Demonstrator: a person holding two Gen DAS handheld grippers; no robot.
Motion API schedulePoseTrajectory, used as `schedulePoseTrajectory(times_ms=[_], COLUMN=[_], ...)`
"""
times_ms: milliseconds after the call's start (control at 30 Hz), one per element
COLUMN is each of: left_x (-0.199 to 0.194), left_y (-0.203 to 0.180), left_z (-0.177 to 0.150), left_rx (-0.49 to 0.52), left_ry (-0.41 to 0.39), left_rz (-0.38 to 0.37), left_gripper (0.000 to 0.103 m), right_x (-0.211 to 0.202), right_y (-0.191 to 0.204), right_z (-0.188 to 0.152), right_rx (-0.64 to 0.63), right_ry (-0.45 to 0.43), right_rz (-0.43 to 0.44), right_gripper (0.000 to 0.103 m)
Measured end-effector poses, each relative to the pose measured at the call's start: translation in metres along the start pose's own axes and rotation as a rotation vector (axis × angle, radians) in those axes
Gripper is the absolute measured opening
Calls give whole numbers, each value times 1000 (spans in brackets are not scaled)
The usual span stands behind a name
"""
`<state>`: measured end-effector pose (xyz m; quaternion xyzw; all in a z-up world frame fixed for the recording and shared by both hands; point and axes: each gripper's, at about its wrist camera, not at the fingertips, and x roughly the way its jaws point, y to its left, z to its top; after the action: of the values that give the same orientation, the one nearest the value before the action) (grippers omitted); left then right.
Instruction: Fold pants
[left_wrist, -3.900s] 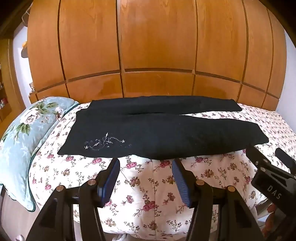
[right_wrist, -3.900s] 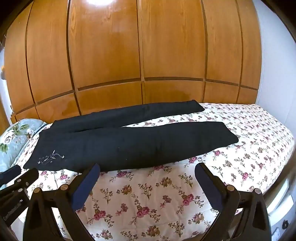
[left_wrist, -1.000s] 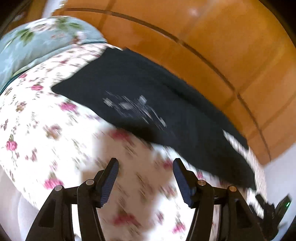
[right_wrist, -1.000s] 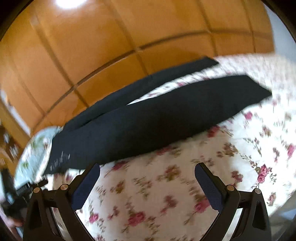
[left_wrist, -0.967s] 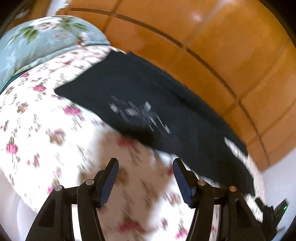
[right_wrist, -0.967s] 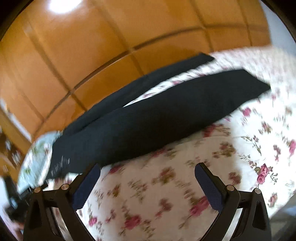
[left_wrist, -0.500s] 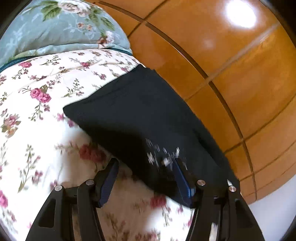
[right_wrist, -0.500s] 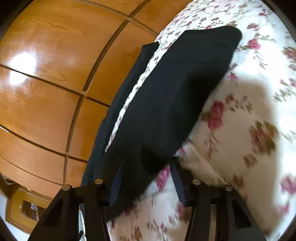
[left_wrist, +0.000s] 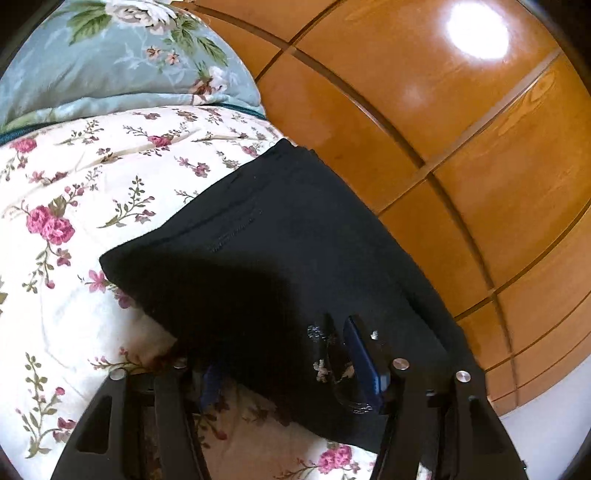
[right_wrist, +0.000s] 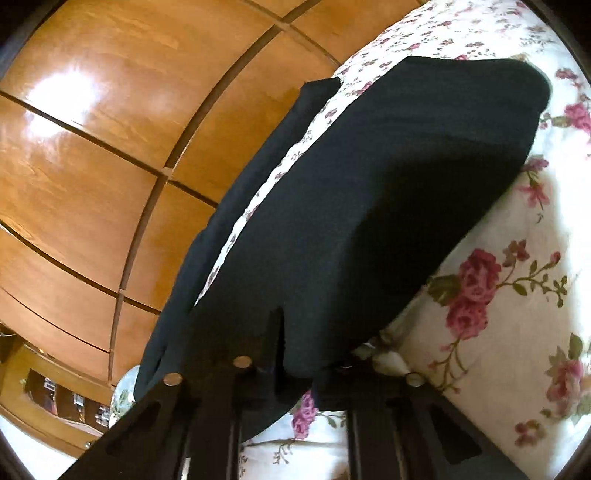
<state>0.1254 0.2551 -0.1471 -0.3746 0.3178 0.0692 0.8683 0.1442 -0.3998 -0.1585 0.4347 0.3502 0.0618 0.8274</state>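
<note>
**Black pants gripped at the near edge on a flowered bed**

Black pants are spread flat on a bedspread printed with pink roses on a cream ground. A pale blue pillow with a floral print is seen beyond the waist end in the left wrist view, and glossy wooden wardrobe panels are seen behind the bed.

In the left wrist view, the waist end of the pants is shown, with a small pale embroidered motif near the lower edge. The left gripper is set over that near edge, with the cloth between its two fingers: the blue pad of one finger lies on top of the fabric beside the motif, while the other finger is partly hidden beneath the cloth edge. Its jaws are closing, and whether the pads already press the fabric cannot be told.

In the right wrist view, the two legs are seen running away from the camera, apart from each other, with a strip of bedspread between them. The near leg is the wider in view. The right gripper is nearly clenched on the near edge of that leg, its jaws closing, and a narrow pinched fold of black cloth is held between the fingers.
</note>
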Motion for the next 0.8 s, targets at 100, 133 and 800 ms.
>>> schedulePoseTrajectory(times_ms=[100,133,800], left_x=[7,5,-118], left_y=[-1,3,34], left_z=[7,11,-35], left_rx=[13,-8,0], left_ry=[40,48,-38], left_rz=[103,81,-47], left_gripper=[15,9,6], right_x=[3,4,-99], right_y=[6,9,18], right_z=[1,2,-48], right_rx=[-22,-29,-128], right_ry=[5,4,-65], right_rz=[-30,-34,-55], right_gripper=[8,8,8])
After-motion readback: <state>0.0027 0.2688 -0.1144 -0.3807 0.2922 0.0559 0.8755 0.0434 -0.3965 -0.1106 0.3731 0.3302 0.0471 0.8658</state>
